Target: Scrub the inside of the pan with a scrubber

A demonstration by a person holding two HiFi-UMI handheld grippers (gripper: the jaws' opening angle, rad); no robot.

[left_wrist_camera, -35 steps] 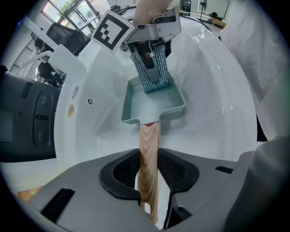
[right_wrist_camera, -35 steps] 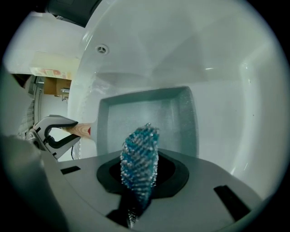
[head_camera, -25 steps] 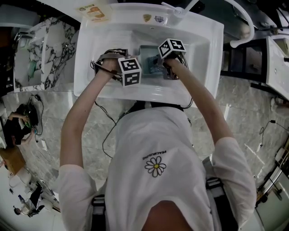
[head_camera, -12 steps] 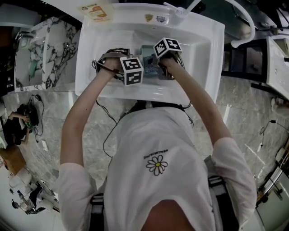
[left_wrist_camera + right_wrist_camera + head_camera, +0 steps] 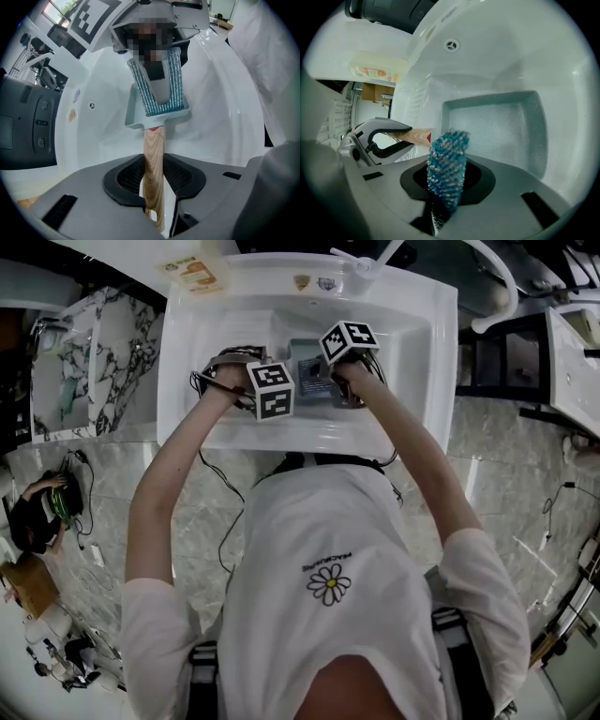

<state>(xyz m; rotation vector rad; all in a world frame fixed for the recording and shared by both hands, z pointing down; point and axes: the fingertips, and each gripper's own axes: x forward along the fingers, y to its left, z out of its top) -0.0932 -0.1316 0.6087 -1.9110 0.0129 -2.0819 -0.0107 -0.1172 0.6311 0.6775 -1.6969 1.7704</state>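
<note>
A small square pale-green pan [image 5: 313, 369] sits low in the white sink [image 5: 422, 381]. Its wooden handle [image 5: 153, 164] runs between the pads of my left gripper [image 5: 157, 190], which is shut on it. In the right gripper view the pan [image 5: 497, 131] lies ahead with its speckled inside showing, and the left gripper [image 5: 377, 137] holds the handle [image 5: 412, 136] at the left. My right gripper [image 5: 446, 187] is shut on a blue sparkly scrubber [image 5: 447, 164]. In the left gripper view the scrubber [image 5: 159, 91] reaches down into the pan [image 5: 136, 117].
The sink's walls rise close around the pan, with an overflow hole [image 5: 451, 45] on the far wall. A tap [image 5: 370, 261] stands at the sink's back edge. An orange packet [image 5: 195, 270] lies on the counter at the back left. Marble floor surrounds the person.
The right gripper has shifted a little to the left over the pan. The left gripper and the handle have stayed put.
</note>
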